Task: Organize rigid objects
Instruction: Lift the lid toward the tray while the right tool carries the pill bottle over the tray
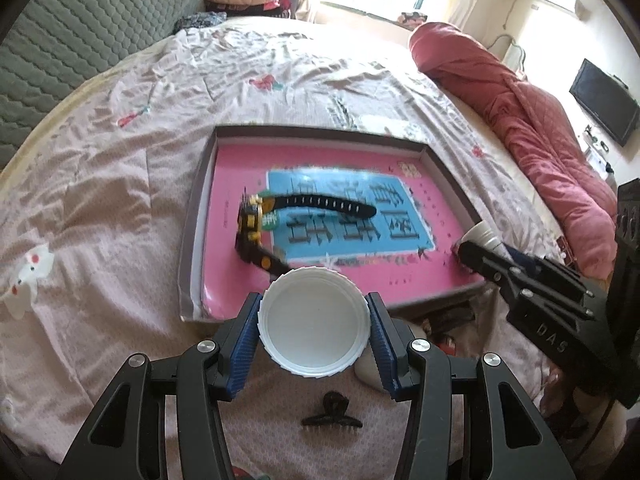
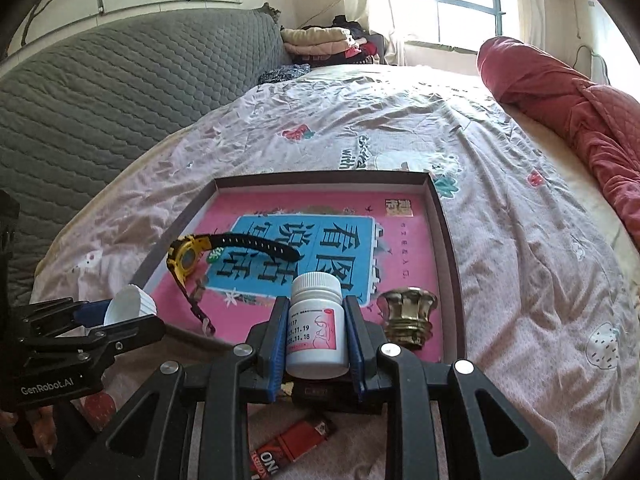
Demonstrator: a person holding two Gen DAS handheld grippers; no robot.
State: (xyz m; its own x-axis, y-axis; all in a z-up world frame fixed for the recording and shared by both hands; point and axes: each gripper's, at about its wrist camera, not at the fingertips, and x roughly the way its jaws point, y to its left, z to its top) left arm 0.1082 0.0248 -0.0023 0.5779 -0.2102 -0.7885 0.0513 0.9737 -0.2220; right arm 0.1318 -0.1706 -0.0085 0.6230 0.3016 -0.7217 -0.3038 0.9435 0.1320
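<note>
"GenRobot.AI" on left claw [image 2: 92, 320]; "11.19" on bottle [image 2: 316, 328]

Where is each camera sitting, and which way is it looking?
Left wrist view: sits on the left gripper, looking forward over the bed at the box; its own blue-padded fingers hold a white lid, and the right gripper pokes in from the right.
Right wrist view: sits on the right gripper, facing the same box; its fingers hold a white pill bottle, and the left gripper shows at left.
Both share the box, the yellow watch and the window.
</note>
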